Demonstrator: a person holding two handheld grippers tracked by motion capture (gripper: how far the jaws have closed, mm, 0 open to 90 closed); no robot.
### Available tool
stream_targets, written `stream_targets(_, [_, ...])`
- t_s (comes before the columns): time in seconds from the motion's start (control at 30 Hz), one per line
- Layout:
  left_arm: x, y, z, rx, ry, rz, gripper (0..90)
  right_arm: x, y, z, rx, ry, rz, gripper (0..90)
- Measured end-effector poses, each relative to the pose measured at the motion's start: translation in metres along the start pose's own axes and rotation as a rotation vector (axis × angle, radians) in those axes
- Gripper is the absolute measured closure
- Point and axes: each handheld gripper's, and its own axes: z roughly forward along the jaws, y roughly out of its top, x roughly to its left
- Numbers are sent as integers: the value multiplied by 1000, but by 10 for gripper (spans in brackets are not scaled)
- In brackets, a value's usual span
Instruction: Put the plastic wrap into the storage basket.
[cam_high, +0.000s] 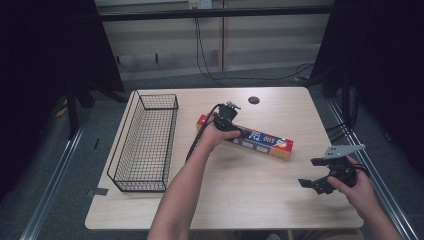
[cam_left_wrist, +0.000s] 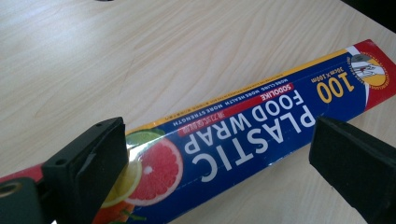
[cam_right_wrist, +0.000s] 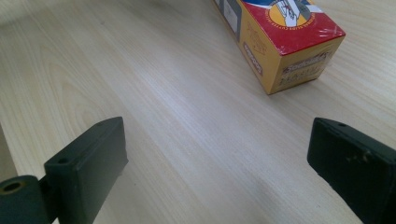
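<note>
Nearest the lens: the two black jaws of the left gripper (cam_left_wrist: 219, 154), standing wide apart, one on each side of the box of plastic wrap (cam_left_wrist: 261, 126), neither touching it.
Box: a long, narrow carton lying flat on the table (cam_high: 240, 200), about mid-table, set at a slant; its near end shows a red and yellow face in the right gripper view (cam_right_wrist: 299, 51).
Left gripper, from above: seen at (cam_high: 231, 120), poised over the left half of the box, held by the left hand (cam_high: 216, 134).
Right gripper: jaws spread, nothing between them (cam_right_wrist: 217, 154); from above it sits at (cam_high: 320, 182), low over the table near the right edge, well apart from the box, held by the right hand (cam_high: 357, 187).
Step in hand (judgement): the approach to the grasp; the left gripper is lined up across the box but has not closed.
Next move (judgement): lower the jaws to straddle the width of the box, then close squarely on its long sides. A grip taken toward one end could let the far end droop.
Likely destination (judgement): the wire basket (cam_high: 145, 145), standing at the left of the table, near the box and apparently long enough to take it.
Surface: pale wood-grain top, with a round dark grommet (cam_high: 254, 100) near the far edge.
Room: dark curtains at both sides, a pale wall behind with a cable (cam_high: 210, 65) hanging down, grey floor.
</note>
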Motion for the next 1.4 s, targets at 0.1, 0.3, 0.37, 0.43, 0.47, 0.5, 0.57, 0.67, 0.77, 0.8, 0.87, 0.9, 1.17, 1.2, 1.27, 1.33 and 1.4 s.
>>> stream_targets(0.1, [0, 1, 1, 4, -2, 21, 43, 0, 0, 0, 1, 0, -1, 47])
stream_targets(0.3, [-3, 3, 7, 10, 1, 55, 33, 0, 0, 1, 3, 9, -1, 48])
stream_targets(0.37, [-5, 4, 10, 4, 1, 57, 33, 1, 1, 2, 5, 14, -4, 48])
stream_targets(0.43, [-6, 4, 11, 8, -3, 78, 32, 3, 1, 3, 20, 11, -7, 52])
stream_targets(0.47, [-6, 4, 11, 8, -3, 78, 31, 3, 1, 3, 20, 11, -7, 52])
stream_targets(0.5, [-7, 4, 13, 2, -6, 87, 31, 3, 1, 3, 21, 12, -9, 52])
stream_targets(0.57, [-8, 4, 13, 13, 3, 112, 39, 3, 1, 3, 16, 17, -6, 52])
stream_targets(0.67, [-6, 5, 14, 8, -11, 102, 39, 3, 1, 3, 20, 16, -6, 53])
stream_targets(0.77, [-7, 5, 17, 6, -7, 114, 39, 3, 2, 4, 19, 23, -13, 53])
stream_targets(0.8, [-7, 5, 17, 6, -7, 114, 39, 3, 2, 4, 19, 23, -13, 53])
stream_targets(0.87, [-6, 6, 16, 36, -2, 145, 40, 4, 2, 4, 17, 27, -18, 53])
stream_targets(0.9, [-6, 6, 16, 36, -2, 145, 42, 4, 2, 4, 17, 27, -18, 53])
stream_targets(1.17, [-9, 6, 11, 55, -31, 181, 41, 3, 2, 3, 12, 28, -18, 53])
stream_targets(1.2, [-11, 5, 12, 39, -30, 168, 40, 3, 2, 3, 12, 30, -20, 53])
stream_targets(1.27, [-9, 6, 12, 57, -37, 193, 23, 3, 2, 4, 14, 31, -22, 54])
stream_targets(1.33, [-10, 6, 15, 50, -27, 198, 22, 4, 3, 4, 16, 30, -24, 55])
stream_targets(1.4, [-10, 7, 16, 66, -29, 211, 16, 4, 3, 4, 18, 31, -21, 55])
